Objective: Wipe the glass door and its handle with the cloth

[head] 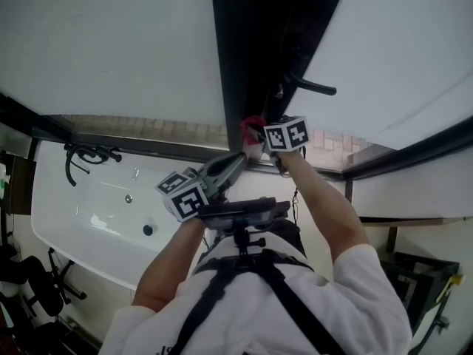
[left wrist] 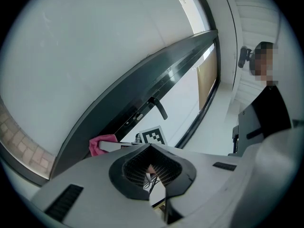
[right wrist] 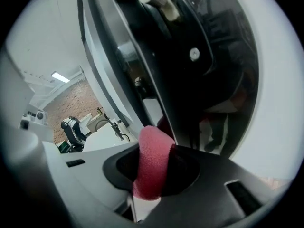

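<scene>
Pink cloth held at the dark door frame, below the handle.
The right claw pinches the cloth at the frame of the glass door, just under the black handle. The left claw, pressed together and empty, sits nearby.

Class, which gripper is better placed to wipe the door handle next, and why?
Right. The right gripper is shut on the pink cloth, close to the dark door frame near the handle. The left gripper is shut and empty, farther from the handle.
</scene>
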A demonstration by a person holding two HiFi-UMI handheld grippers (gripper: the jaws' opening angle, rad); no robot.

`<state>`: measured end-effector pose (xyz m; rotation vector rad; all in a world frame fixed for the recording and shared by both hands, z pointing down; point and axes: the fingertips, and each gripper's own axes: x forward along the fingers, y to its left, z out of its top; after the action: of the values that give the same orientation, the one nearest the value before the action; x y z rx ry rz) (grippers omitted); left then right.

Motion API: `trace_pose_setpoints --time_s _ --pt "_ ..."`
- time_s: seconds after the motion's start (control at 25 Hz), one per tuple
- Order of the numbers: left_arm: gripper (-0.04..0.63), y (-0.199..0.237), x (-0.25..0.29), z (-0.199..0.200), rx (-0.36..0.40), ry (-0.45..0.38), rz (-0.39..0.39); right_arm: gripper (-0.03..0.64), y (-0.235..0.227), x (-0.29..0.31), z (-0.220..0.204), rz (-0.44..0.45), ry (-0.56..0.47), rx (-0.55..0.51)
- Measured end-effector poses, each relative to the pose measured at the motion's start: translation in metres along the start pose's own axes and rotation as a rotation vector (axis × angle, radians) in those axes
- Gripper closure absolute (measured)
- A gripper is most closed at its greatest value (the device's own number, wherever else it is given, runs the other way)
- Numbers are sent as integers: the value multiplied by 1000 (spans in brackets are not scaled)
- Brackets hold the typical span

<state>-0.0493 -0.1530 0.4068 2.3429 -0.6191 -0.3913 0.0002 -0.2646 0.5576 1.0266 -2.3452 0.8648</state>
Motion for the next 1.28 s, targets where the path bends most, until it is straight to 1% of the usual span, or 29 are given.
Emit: trace_pose_setpoints --time_s 0.36,0.72,0.92,1.16,1.28 --pt "603 -7 1 4 9 -6 -37 531 25 -33 48 -12 -102 -80" --pt "603 -14 3 6 12 -9 -59 531 52 -74 101 12 -217 -109" --pt "603 -15 4 6 12 -14 -70 532 60 -83 117 9 -235 -108" --pt "603 -19 2 7 17 -18 -77 531 72 -99 135 -13 -266 -139" --pt "603 -19 4 8 19 -16 -80 532 74 -103 143 -24 -285 -139"
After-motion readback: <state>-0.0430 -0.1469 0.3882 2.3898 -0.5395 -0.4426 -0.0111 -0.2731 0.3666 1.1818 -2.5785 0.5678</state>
